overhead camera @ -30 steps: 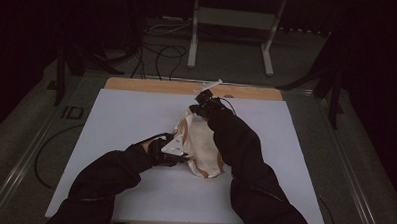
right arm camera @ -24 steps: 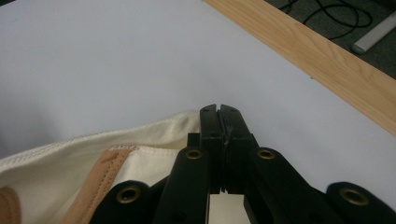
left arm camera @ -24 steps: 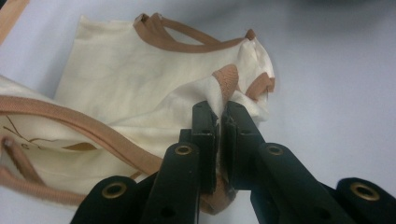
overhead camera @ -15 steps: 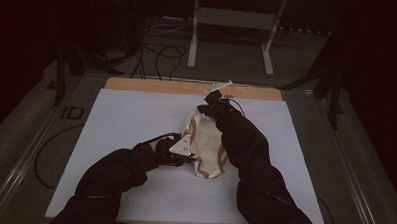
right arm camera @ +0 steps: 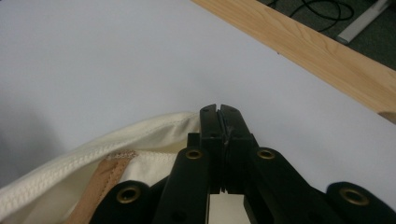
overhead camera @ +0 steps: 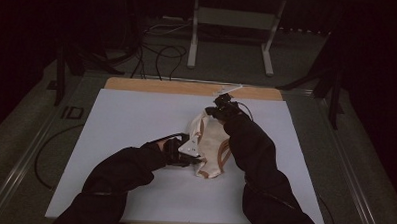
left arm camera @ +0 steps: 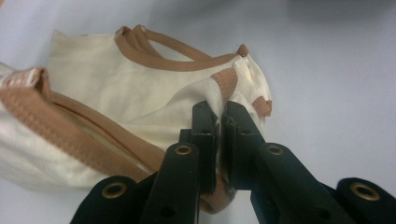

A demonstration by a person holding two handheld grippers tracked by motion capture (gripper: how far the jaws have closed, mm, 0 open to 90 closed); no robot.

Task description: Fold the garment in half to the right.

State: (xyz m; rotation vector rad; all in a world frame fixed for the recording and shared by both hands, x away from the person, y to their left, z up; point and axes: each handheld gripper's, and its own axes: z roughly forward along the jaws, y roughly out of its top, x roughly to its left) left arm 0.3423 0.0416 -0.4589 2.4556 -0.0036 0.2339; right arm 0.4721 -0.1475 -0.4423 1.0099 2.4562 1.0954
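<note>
Cream cloth bag (overhead camera: 211,145) with tan straps is lying crumpled just right of centre in the high view, on the white sheet (overhead camera: 136,120) that is covering the table. Left gripper (overhead camera: 197,159) is coming in from the lower left of that frame and sitting at the bag's lower left edge; right gripper (overhead camera: 217,111) is sitting at the bag's upper end, with the dark sleeve (overhead camera: 252,154) running down along the bag's right side toward the bottom of the frame. In the left gripper view the jaws are rising from bottom centre and clenching a fold of cream fabric beside a tan trim patch (left arm camera: 225,81); the rest of the bag is spreading across the left half of the frame, with a tan strap (left arm camera: 159,49) looping near the top and a wider tan band (left arm camera: 70,130) running diagonally at lower left. In the right gripper view the jaws are pressed together at centre frame and pinching the bag's stitched cream hem (right arm camera: 116,140), which is curving away to the lower left; a tan strap end (right arm camera: 105,182) is showing under that hem. The wooden table edge (right arm camera: 317,56) is crossing the upper right corner of that view, with dark floor and cables (right arm camera: 322,9) beyond it. In the high view a white stand (overhead camera: 234,33) is standing on the floor at top centre.
</note>
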